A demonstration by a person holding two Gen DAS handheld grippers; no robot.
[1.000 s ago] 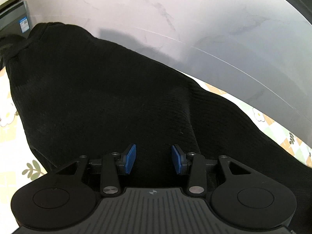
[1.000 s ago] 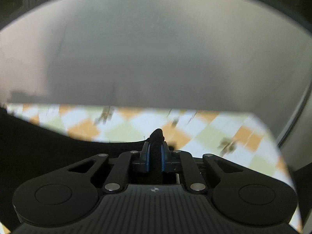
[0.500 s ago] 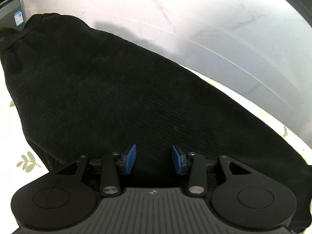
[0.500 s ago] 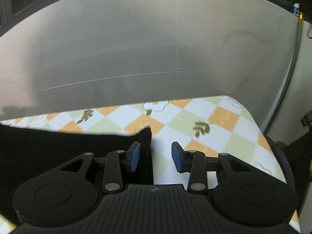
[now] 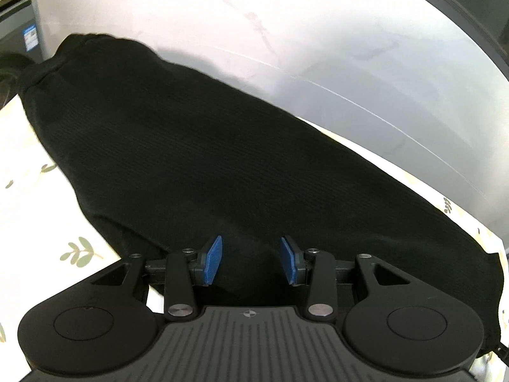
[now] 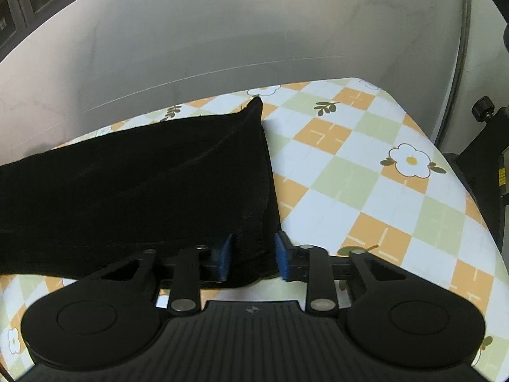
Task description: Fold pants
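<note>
Grey marbled wall (image 6: 222,31) behind a tabletop (image 6: 366,172) covered in orange, green and white check cloth with flower and leaf prints. Black pants (image 6: 143,178) lie flat across the tabletop, long and narrow; right wrist view shows one end, its edge running from a far corner point down toward the camera. Left wrist view shows the pants (image 5: 222,159) stretching from far left, where a bunched end hangs near the tabletop edge, to lower right. Left gripper (image 5: 251,264) is part open, blue pads clearly apart, hovering over dark fabric; cannot tell if the pads touch it. Right gripper (image 6: 251,259) is narrow and closing, with the near corner of the pants between its pads; the left pad touches fabric, the right pad stands just off it.
</note>
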